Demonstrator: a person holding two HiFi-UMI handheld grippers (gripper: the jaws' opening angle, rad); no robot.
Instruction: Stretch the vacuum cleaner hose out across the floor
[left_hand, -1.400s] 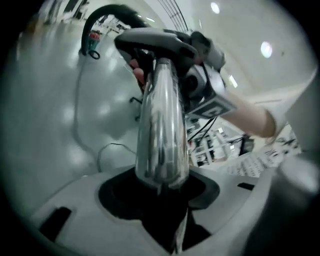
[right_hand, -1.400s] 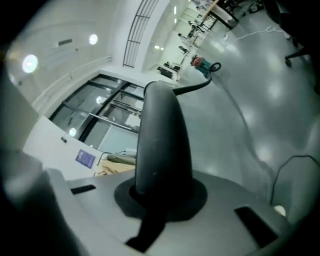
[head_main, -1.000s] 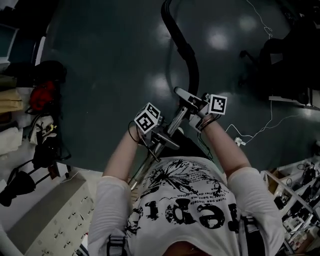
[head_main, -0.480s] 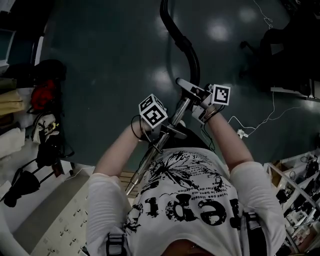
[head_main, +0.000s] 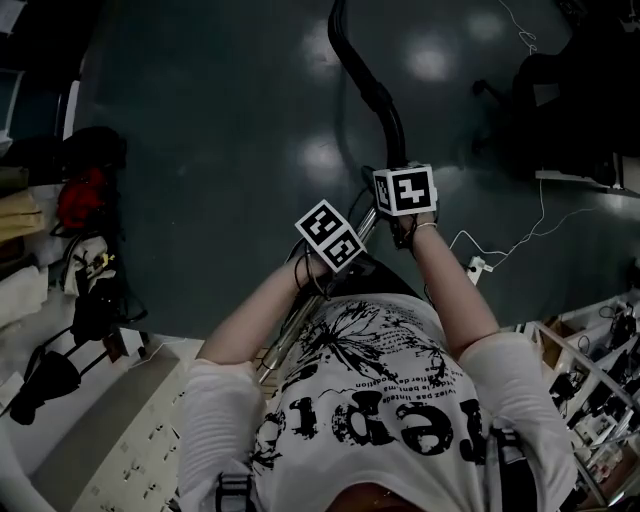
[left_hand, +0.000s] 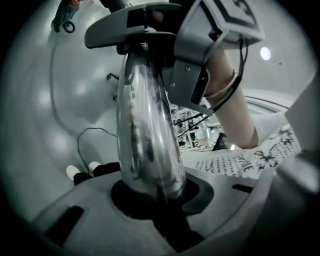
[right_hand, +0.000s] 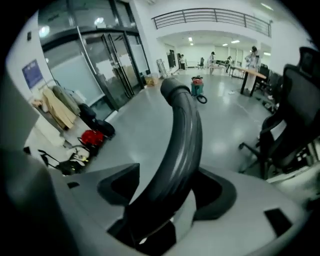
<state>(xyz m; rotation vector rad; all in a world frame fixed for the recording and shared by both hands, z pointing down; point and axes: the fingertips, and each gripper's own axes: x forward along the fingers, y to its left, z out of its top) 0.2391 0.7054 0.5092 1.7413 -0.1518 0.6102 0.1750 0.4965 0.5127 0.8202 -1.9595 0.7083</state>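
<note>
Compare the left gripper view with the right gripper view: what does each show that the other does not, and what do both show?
Only the left gripper view shows the shiny metal tube, the person's forearm and the printed shirt. Only the right gripper view shows the black hose, glass doors and a balcony railing. Both show the glossy grey floor.

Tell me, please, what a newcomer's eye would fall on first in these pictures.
The thick black hose snakes down the middle of the dark floor to the right gripper, whose fingers have just been opening with the hose between them. Beside it the left gripper, its fingers just closing, clamps a shiny metal tube. At the bottom of the head view, the person's white printed shirt stands out.
</note>
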